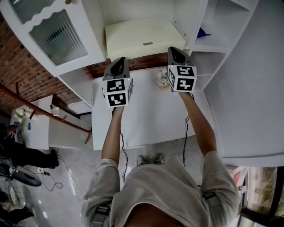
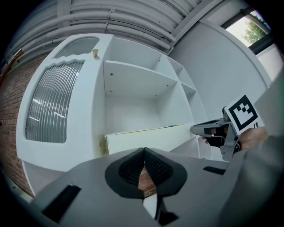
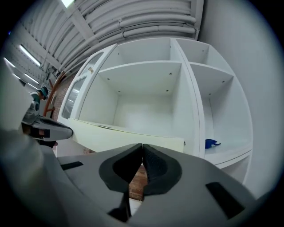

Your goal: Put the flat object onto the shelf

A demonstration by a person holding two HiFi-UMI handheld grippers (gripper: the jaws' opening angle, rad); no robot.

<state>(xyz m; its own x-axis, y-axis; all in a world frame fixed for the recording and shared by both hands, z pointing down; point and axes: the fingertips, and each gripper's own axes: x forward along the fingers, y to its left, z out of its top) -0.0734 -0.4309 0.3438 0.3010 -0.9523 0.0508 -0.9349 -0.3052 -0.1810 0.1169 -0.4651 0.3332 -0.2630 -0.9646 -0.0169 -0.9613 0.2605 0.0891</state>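
Starting at the left, the left gripper point(image 1: 118, 62) points level at the white shelf unit point(image 1: 133, 11), marker cube turned up, with the forearm stretched straight out behind it over the table point(image 1: 146, 119). Its jaws are pressed together and grip nothing; only a strip of brick wall point(image 1: 146, 62) and the table edge show through the slit under them.

Ahead and between the two grippers, the flat object point(image 1: 142, 37), a cream panel, lies on the floor of the unit's middle compartment. Its long axis runs left to right across both grippers' line of pointing, and its front edge faces the fingertips. It lies just beyond both sets of tips and is touched by neither. Whether it is pushed fully home I cannot tell.

To the right, the right gripper point(image 1: 177, 53) mirrors the left: level, arm extended, jaws closed on nothing. Its tip looks slightly closer to the panel's front edge than the left one's. A small pale item point(image 1: 162, 79) sits on the table just beside it, and a blue thing point(image 1: 202, 32) rests in the narrower compartment further right.

The placing looks essentially done. If anything remains, it is probably an even nudge on the front edge from both closed tips.
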